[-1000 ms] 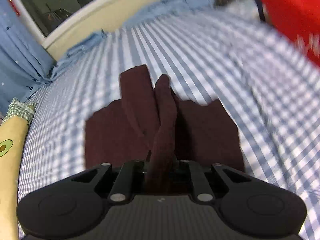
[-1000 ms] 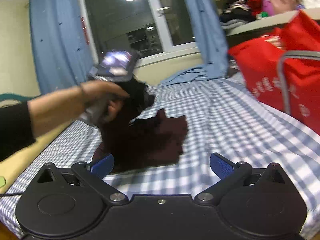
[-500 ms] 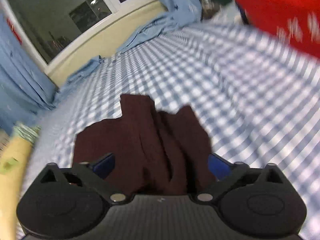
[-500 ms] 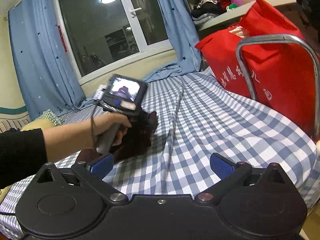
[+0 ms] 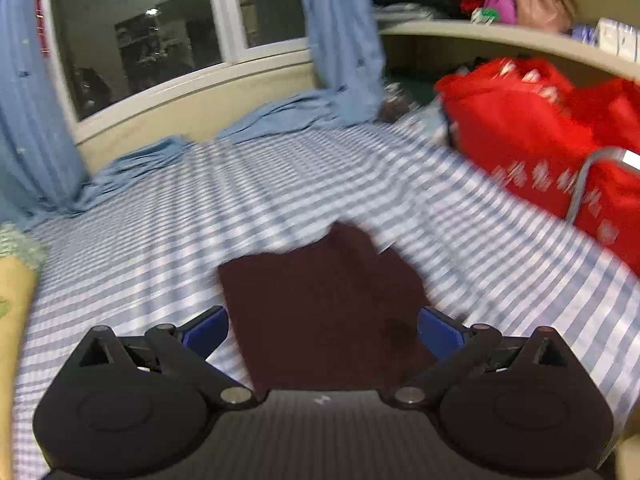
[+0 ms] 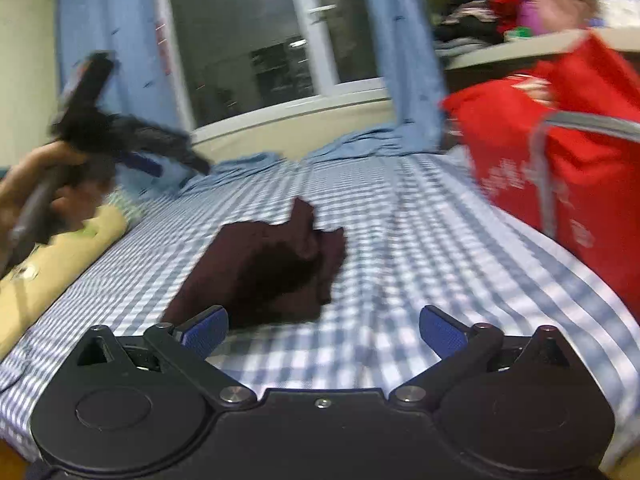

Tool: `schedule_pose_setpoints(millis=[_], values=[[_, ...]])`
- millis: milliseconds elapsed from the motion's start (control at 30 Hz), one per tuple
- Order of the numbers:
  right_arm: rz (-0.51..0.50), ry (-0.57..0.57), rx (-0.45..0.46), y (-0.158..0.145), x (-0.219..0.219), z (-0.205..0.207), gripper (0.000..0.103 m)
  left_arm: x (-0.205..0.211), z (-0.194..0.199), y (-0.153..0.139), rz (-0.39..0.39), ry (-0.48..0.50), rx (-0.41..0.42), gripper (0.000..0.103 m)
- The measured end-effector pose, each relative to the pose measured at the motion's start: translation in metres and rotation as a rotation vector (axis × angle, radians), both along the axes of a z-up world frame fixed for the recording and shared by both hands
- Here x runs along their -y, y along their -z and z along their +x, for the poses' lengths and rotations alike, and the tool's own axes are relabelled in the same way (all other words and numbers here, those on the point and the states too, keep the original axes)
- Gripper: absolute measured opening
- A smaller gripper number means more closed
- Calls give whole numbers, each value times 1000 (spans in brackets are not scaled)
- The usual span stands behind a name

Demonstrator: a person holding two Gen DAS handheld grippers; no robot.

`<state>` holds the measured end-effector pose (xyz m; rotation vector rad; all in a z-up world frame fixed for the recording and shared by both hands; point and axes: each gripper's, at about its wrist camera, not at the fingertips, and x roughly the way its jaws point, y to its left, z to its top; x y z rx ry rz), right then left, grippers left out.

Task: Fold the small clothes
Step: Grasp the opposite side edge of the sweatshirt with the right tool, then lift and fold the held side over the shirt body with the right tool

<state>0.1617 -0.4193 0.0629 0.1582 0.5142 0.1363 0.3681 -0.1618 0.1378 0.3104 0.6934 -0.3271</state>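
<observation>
A dark maroon garment (image 5: 324,300) lies folded on the blue-and-white checked bed sheet (image 5: 200,216). My left gripper (image 5: 322,330) is open and empty, held above the garment's near edge. In the right wrist view the garment (image 6: 272,268) lies in a rumpled folded heap just beyond my right gripper (image 6: 324,330), which is open and empty over the sheet (image 6: 400,280). The left gripper (image 6: 132,148) shows there raised at the upper left, in the person's hand, well clear of the cloth.
A red bag (image 5: 552,148) with a metal frame (image 5: 580,184) stands along the bed's right side. A yellow pillow (image 6: 52,264) lies at the left edge. Blue curtains (image 5: 340,40) and a window (image 5: 140,32) are behind; a cluttered shelf (image 5: 500,32) is at the upper right.
My left gripper let go of the maroon garment, opened, and lifted up and away to the left. The garment now lies flat on the sheet. My right gripper stayed open.
</observation>
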Motion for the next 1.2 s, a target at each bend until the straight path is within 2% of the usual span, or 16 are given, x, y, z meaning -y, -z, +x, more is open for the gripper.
schedule_pose_setpoints(millis=[133, 200, 267, 367, 433, 500, 633, 667, 733, 800, 833, 900, 967, 1067, 1133, 1200], values=[[-53, -139, 25, -15, -17, 86, 99, -58, -38, 29, 87, -101, 54, 102], [-65, -179, -16, -18, -24, 141, 99, -79, -60, 39, 93, -139, 59, 102], [-34, -187, -112, -12, -28, 203, 97, -99, -70, 45, 36, -165, 17, 102], [-29, -137, -217, 10, -34, 281, 90, -116, -80, 52, -63, -213, -27, 102], [-19, -98, -286, 27, -35, 319, 88, -121, -83, 60, -76, -253, -24, 102], [30, -82, -345, 42, -35, 347, 81, -127, -86, 66, -87, -262, -28, 102], [119, -93, -386, 59, -45, 379, 72, -137, -92, 76, -63, -300, -35, 102], [109, -85, -395, 61, -48, 385, 71, -140, -93, 77, -56, -310, -35, 102], [67, -80, -405, 64, -57, 396, 62, -144, -91, 80, -62, -323, -42, 102], [18, -88, -414, 64, -65, 404, 34, -148, -88, 83, -81, -321, -61, 102], [6, -91, -418, 63, -68, 407, 30, -148, -86, 85, -84, -321, -71, 102], [7, -115, -387, 57, -68, 408, 11, -150, -82, 88, -80, -327, -85, 102], [104, -170, -331, 48, -59, 409, 10, -150, -80, 91, -77, -329, -88, 102], [409, -220, -291, 48, -13, 411, 9, -147, -77, 92, -93, -323, -85, 102], [511, -158, -360, 68, 22, 417, 9, -144, -76, 92, -101, -321, -88, 102], [524, -112, -458, 94, 45, 418, 9, -141, -74, 92, -120, -310, -83, 102]])
